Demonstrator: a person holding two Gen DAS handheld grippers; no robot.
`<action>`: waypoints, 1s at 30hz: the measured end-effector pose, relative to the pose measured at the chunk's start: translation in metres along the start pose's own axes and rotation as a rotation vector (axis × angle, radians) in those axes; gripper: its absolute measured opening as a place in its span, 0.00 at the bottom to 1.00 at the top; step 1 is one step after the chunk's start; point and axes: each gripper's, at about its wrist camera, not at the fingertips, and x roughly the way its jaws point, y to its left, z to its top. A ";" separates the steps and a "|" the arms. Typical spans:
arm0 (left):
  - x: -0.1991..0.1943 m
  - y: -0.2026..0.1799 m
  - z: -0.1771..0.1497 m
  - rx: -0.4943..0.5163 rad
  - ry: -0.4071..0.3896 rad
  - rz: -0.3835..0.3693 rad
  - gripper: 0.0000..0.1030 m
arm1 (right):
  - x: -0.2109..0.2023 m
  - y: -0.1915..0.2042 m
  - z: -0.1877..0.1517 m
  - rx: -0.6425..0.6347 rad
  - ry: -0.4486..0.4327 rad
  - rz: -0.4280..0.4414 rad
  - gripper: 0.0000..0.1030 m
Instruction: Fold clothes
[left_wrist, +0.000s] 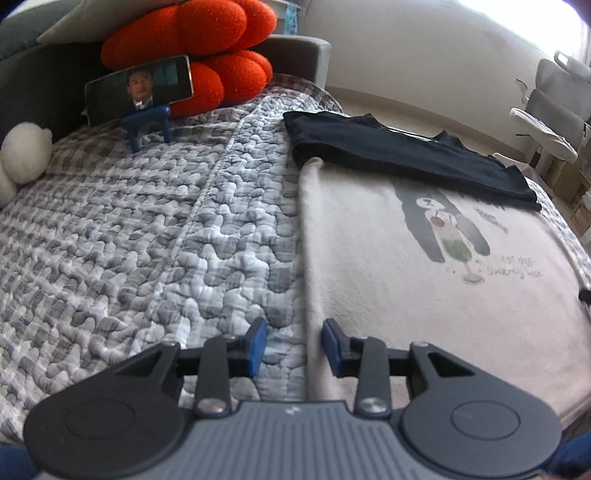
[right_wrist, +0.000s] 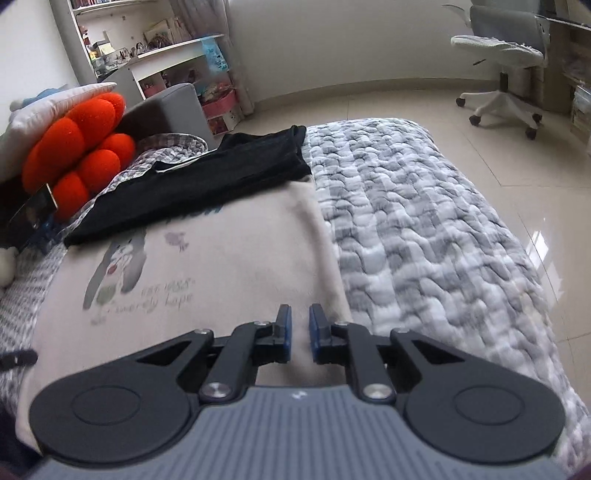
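Over cream shirt (right_wrist: 229, 251), L gripper (left_wrist: 295, 341) & R gripper (right_wrist: 300, 328) part-open, empty.

Quilt (left_wrist: 155, 229): puckered grey-white checked cloth, bumpy, matt. Cream shirt (left_wrist: 388, 280): smooth soft knit, matt, faded print. Black garment (left_wrist: 406, 155): thin matt cloth. Orange cushion (left_wrist: 192, 48): fuzzy plush. Phone (left_wrist: 140, 88): glossy glass screen, held on blue plastic stand (left_wrist: 147, 123). Left gripper (left_wrist: 294, 345): matt black plastic, ribbed grey housing, blue pads, bright metal screws. Floor (right_wrist: 498, 155): glossy tile, reflections seen.
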 end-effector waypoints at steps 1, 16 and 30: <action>-0.002 0.003 0.005 -0.008 0.009 -0.002 0.35 | -0.003 -0.001 -0.001 -0.006 0.005 -0.006 0.15; -0.049 0.019 -0.012 -0.126 0.056 -0.074 0.34 | -0.052 -0.009 -0.041 -0.134 0.041 0.028 0.23; -0.047 0.013 -0.044 -0.128 0.117 -0.117 0.41 | -0.078 -0.041 -0.059 -0.018 0.040 0.060 0.29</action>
